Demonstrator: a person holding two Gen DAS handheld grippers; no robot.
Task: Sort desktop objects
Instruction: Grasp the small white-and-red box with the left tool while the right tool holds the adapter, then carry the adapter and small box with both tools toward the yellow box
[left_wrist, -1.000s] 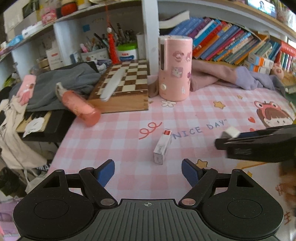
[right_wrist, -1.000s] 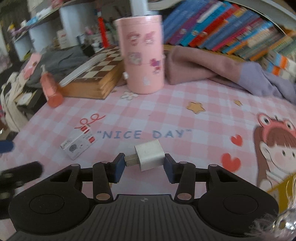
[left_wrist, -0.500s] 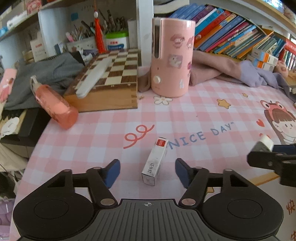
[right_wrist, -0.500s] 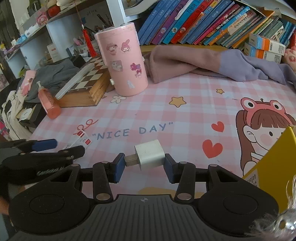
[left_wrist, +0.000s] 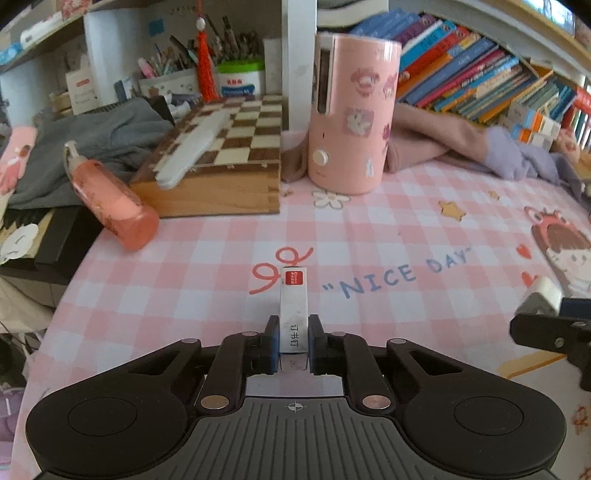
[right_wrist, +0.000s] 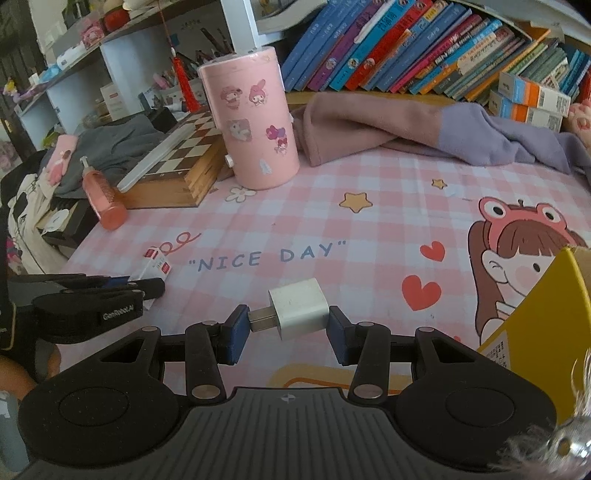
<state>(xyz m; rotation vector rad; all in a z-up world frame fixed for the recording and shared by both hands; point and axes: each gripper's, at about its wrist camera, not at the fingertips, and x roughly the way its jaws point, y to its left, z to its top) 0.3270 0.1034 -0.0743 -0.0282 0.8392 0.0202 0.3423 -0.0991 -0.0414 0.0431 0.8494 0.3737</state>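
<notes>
A small white staple box (left_wrist: 293, 306) with a red label lies on the pink checked desk mat (left_wrist: 388, 221). My left gripper (left_wrist: 293, 334) is shut on the box's near end, and both pads press its sides. In the right wrist view the same box (right_wrist: 155, 264) sticks out beyond the left gripper (right_wrist: 122, 284) at the left. My right gripper (right_wrist: 284, 323) is shut on a white charger plug (right_wrist: 301, 308), held above the mat with its metal plug against the left pad. From the left wrist view the charger (left_wrist: 541, 297) shows at the right edge.
A tall pink canister (left_wrist: 351, 118) stands at the back, with a wooden chessboard box (left_wrist: 229, 155) and a tilted pink pump bottle (left_wrist: 114, 206) to its left. Pink and purple clothes (right_wrist: 388, 125) lie before the books. A yellow box (right_wrist: 543, 306) stands at the right.
My left gripper came forward and down over the staple box and closed on it. The right gripper kept its hold on the charger and shifted slightly.
</notes>
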